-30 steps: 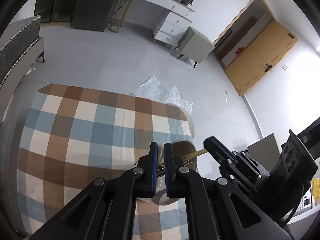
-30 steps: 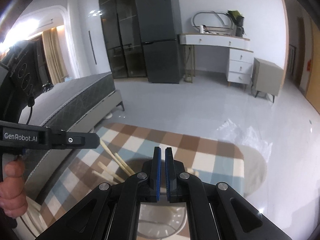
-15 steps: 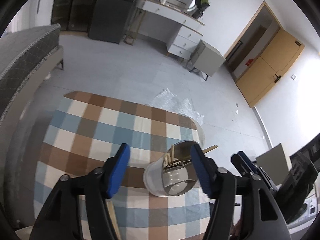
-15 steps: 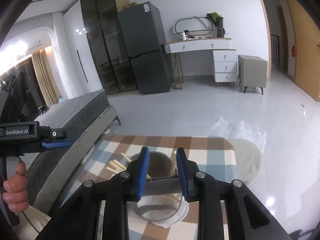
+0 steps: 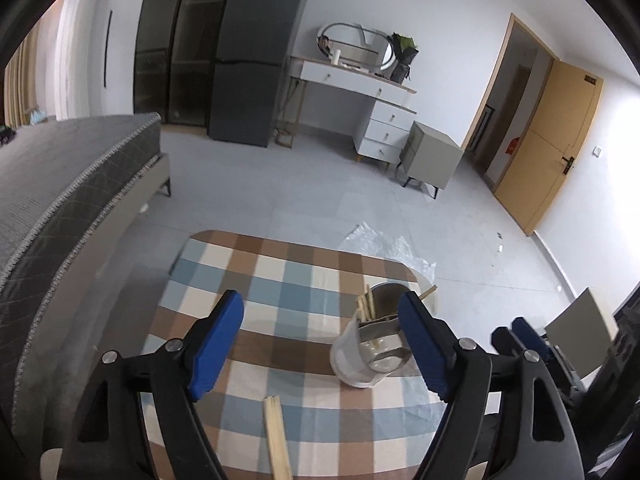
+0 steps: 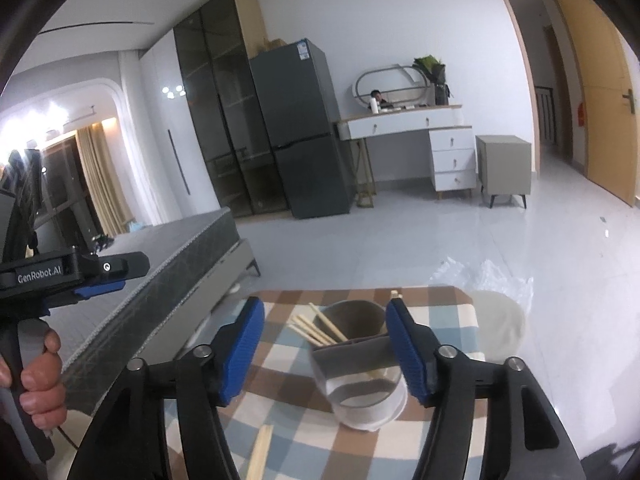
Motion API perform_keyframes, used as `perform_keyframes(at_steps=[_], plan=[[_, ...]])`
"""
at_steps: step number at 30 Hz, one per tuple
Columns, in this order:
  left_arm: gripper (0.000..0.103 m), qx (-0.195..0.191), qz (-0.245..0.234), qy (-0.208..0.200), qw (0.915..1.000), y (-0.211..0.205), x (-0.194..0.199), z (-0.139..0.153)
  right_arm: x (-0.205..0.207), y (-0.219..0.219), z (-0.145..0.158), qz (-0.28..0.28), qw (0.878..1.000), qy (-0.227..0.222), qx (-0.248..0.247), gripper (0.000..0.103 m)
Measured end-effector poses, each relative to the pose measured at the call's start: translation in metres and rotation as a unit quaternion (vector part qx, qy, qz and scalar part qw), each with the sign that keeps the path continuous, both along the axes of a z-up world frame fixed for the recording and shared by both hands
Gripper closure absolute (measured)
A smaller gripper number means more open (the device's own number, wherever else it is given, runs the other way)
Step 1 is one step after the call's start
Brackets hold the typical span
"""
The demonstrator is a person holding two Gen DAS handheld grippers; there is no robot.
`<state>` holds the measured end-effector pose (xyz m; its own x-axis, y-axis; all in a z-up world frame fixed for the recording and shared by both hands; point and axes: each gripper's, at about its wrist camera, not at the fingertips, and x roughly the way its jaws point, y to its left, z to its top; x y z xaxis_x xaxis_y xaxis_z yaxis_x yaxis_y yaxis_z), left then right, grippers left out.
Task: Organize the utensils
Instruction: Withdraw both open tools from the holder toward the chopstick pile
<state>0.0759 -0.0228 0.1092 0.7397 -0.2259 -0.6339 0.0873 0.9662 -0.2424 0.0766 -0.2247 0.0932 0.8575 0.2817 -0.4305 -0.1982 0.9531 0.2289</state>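
Observation:
A white-and-metal utensil holder (image 5: 362,360) stands on the checked tablecloth (image 5: 280,280) with several wooden chopsticks (image 5: 366,306) leaning in it. My left gripper (image 5: 320,340) hangs above the cloth to the holder's left, its jaws opening with nothing between them. In the right wrist view the holder (image 6: 360,376) and its chopsticks (image 6: 316,326) show just beyond my right gripper (image 6: 326,352). Its jaws are opening and the pads do not press on the holder. A loose pair of chopsticks (image 5: 278,436) lies on the cloth near me, also the loose pair (image 6: 260,452).
A grey bed (image 5: 60,184) runs along the table's left side. Crumpled clear plastic (image 5: 384,244) lies on the floor past the far table edge. A person's hand (image 6: 36,384) holds the left gripper (image 6: 116,276). The right gripper (image 5: 516,334) shows at the right.
Both grippers were shut down at the holder; both have opened wide, risen and drawn back. The holder with its chopsticks now stands free ahead of them.

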Motion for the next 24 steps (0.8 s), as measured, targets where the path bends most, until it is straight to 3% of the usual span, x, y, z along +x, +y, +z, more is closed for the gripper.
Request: perform_keyframes(at_steps=[3,10,13,24], plan=[[0.020,0.010,0.005,-0.010,0.9999,0.004,-0.013,-0.001,-0.014,0.006,0.004,0.005,1.000,-0.009,0.005,0.034],[0.020,0.029,0.026,-0.029,0.9988,0.015,-0.039,-0.013,-0.048,0.024,0.005,0.011,0.999,-0.033,0.018,0.023],[0.015,0.034,0.035,-0.038,0.9981,0.021,-0.050,-0.025,-0.060,0.030,-0.002,0.012,0.999,-0.039,0.024,0.018],[0.015,0.057,0.064,-0.040,0.9956,0.044,-0.071,-0.085,-0.081,0.049,-0.041,0.039,0.999,-0.022,0.013,0.008]])
